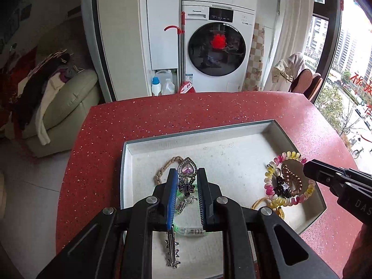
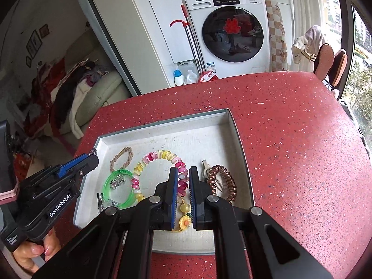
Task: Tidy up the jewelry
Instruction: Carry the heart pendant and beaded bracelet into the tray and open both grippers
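The left gripper (image 1: pixel 187 181) holds a heart clip (image 1: pixel 187 168) over the tray (image 2: pixel 241 153) on the red counter (image 2: pixel 290 127), the right gripper (image 2: pixel 183 181) pinches the pink and yellow bead ring (image 2: pixel 162 157), and next each piece probably needs its own bare spot below.

A home: washing machine (image 1: pixel 217 48), sofa (image 1: pixel 69 97), red-topped table (image 1: pixel 162 116)

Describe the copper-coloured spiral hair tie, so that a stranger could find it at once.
Look in the shallow grey tray on the red speckled counter. The hair tie lies by the tray's right wall. Alone there, it is one metallic brown coil, not multicoloured or green.
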Motion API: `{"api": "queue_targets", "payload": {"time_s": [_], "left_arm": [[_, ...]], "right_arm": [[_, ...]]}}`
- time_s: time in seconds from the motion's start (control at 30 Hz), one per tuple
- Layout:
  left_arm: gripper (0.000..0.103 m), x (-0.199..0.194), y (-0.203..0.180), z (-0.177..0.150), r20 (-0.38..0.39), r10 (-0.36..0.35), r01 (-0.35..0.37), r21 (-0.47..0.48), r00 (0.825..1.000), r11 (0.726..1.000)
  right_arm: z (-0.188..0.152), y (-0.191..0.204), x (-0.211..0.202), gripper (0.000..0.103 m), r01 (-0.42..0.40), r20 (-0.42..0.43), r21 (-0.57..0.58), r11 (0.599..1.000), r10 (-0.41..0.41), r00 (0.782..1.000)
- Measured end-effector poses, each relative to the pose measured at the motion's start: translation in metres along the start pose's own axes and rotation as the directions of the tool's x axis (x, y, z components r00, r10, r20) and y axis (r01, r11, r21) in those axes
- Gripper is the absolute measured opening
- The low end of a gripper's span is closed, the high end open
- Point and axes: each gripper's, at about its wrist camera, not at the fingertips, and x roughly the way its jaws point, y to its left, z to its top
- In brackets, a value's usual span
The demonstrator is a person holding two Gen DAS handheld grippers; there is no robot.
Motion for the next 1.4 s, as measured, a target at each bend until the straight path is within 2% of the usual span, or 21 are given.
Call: {"api": "queue_targets", "payload": {"time_s": [0.3, 0.8, 1.1, 1.2, 1.27, 1.33, 1.4], "left_arm": [[0.036, 0.026, -0.008, -0.013, -0.043, 0.024, -0.023, 0.028, 0.999, 0.999], [0.036, 0.049, -0.013, -0.025, -0.072, 0.076, -0.07, 0.074, 0.995, 0.995], [0.036, 0.051, -0.014, -0.026, -0.078, 0.084, -0.078, 0.077, 0.993, 0.994], [0.036, 0.049, -0.014, -0.026, -0.072, 0.078, -0.073, 0.074, 0.994, 0.995], [0.036, 0.047, -0.014, -0.026, -0.066, 0.077, -0.073, 0.072, 0.995, 0.995], [0.036, 0.045, -0.013, -0.026, -0.056, 0.079, -0.075, 0.072, 0.995, 0.995], [0.036, 0.042, -0.012, -0.026, -0.048, 0.073, -0.07, 0.071, 0.996, 0.995]], "right_arm": [[-0.005, -0.003, 0.026, 0.01, 0.015, -0.036, 0.007, 1.0, -0.014, 0.999], [-0.015, -0.002, 0.044, 0.01, 0.067, -0.067, -0.046, 0.997, -0.07, 0.995], [-0.016, -0.003, 0.045, 0.011, 0.05, -0.075, -0.036, 0.998, -0.052, 0.996], [-0.016, -0.004, 0.041, 0.023, 0.039, -0.069, -0.025, 0.999, -0.04, 0.997], [-0.016, -0.004, 0.035, 0.041, 0.032, -0.047, -0.018, 0.999, -0.033, 0.998], [-0.016, -0.003, 0.028, 0.045, 0.03, -0.026, -0.018, 0.999, -0.03, 0.999], [-0.016, -0.004, 0.022, 0.045, 0.026, -0.013, -0.013, 1.0, -0.026, 1.0]]}}
